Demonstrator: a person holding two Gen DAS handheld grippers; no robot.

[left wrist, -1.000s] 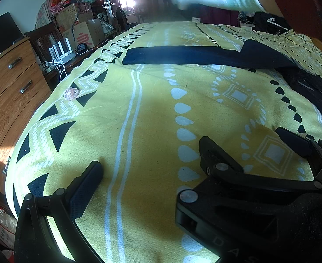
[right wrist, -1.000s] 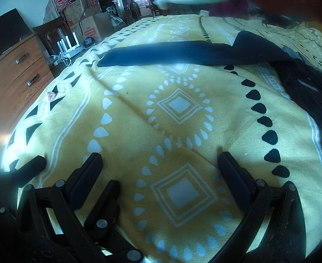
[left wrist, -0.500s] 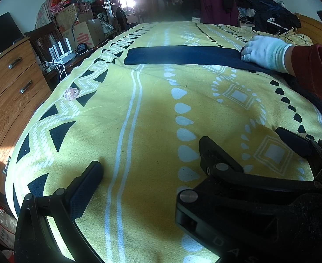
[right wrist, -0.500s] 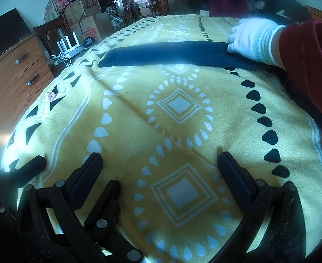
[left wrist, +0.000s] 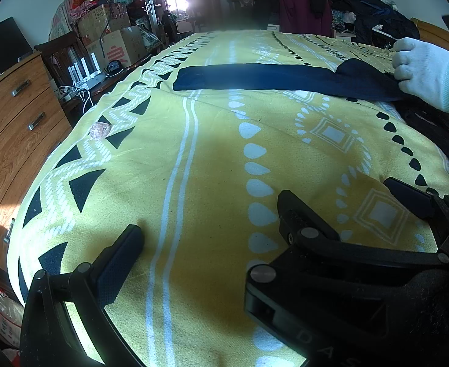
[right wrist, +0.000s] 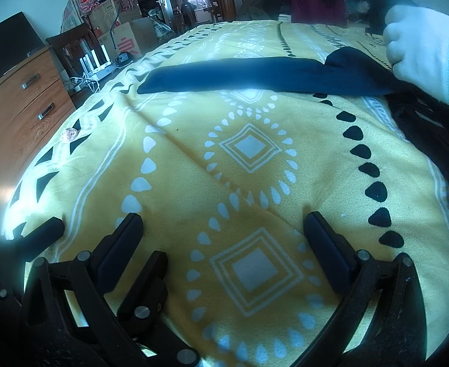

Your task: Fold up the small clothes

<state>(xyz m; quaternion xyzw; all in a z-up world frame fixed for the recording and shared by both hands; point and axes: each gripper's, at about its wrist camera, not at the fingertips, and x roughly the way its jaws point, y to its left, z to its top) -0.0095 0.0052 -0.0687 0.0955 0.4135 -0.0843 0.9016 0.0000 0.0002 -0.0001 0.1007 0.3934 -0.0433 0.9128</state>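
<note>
Both grippers lie idle on the yellow blanket (right wrist: 255, 165), the left gripper (left wrist: 209, 214) and right gripper (right wrist: 224, 229) spread wide and empty. Beyond them, a gloved hand (left wrist: 429, 70) pinches the navy garment (left wrist: 270, 76) at its right end. Best pull it taut and flat before folding. Half a second ago that hand pressed flat; now it grips.
</note>
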